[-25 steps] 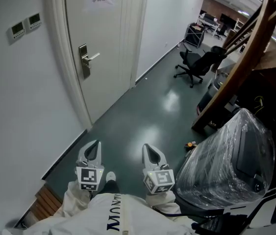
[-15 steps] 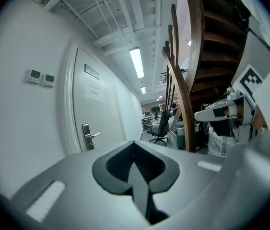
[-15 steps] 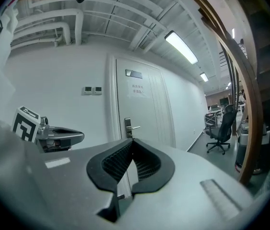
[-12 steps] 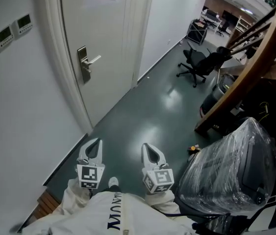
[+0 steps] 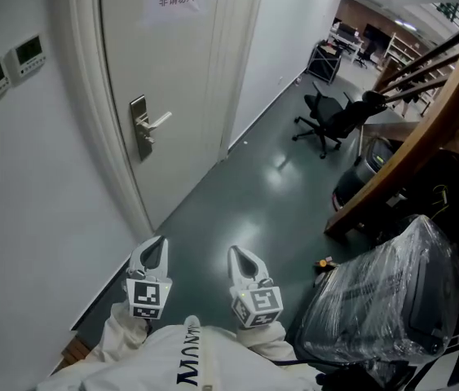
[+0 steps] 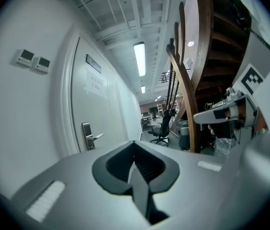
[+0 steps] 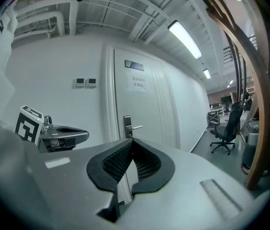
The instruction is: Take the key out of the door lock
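Head view: I'm in a corridor, well apart from the white door (image 5: 172, 72). Both tools are low in front of me, over the dark floor. The left gripper (image 5: 154, 252) and the right gripper (image 5: 243, 261) are side by side, pointing ahead. The lock plate (image 5: 139, 127), with its lever handle, sits at the door's left edge. The key should be there, but it's too small to make out.

Left gripper view: jaws clenched together, nothing between them. The lock plate (image 6: 87, 136) is far off, left of centre. No key readable.

Right gripper view: jaws pressed tight, empty. The lock plate (image 7: 128, 126) is almost straight above the tips, and distant.

Risks, my read: arriving with the jaws clenched means I'd knock the key instead of taking it. The lever is close above the keyhole, so a wide or high approach could snag it. Coming in slanted along the wall, I could pull the key crooked and bind it. A key not turned to its release position won't slide out.
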A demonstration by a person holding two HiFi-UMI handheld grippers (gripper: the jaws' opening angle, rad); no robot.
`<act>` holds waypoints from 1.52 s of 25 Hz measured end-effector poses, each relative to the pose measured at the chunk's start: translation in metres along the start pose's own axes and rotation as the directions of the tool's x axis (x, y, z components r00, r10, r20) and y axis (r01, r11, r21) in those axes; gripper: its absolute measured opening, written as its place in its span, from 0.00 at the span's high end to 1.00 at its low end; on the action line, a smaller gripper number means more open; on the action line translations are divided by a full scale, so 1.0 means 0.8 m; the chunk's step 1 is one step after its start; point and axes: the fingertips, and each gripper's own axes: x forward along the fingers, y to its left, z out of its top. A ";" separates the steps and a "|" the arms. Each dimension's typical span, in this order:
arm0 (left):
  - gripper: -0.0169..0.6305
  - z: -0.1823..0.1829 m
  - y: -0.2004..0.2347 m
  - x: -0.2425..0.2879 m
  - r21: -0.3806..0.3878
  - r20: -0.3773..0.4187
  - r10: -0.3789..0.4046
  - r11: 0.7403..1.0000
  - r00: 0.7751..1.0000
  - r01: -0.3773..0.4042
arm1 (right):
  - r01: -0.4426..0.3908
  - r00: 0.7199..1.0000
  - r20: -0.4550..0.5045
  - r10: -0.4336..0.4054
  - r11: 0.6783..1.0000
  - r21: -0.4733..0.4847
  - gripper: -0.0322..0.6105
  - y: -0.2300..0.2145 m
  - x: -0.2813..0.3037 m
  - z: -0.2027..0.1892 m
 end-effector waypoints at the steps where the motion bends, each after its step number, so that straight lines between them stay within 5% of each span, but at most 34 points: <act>1: 0.97 -0.004 0.008 0.004 -0.004 -0.001 0.002 1.000 1.000 -0.002 | -0.003 1.000 -0.003 0.003 1.000 -0.005 0.95 0.004 0.008 -0.001; 21: 0.97 -0.014 0.052 0.097 -0.026 0.008 -0.001 1.000 1.000 0.001 | 0.012 1.000 -0.023 -0.013 0.999 -0.040 0.95 -0.032 0.111 0.017; 38: 0.97 0.017 0.065 0.271 0.003 -0.042 0.084 0.997 0.996 -0.084 | -0.042 0.999 -0.016 0.042 0.999 -0.008 0.95 -0.183 0.238 0.050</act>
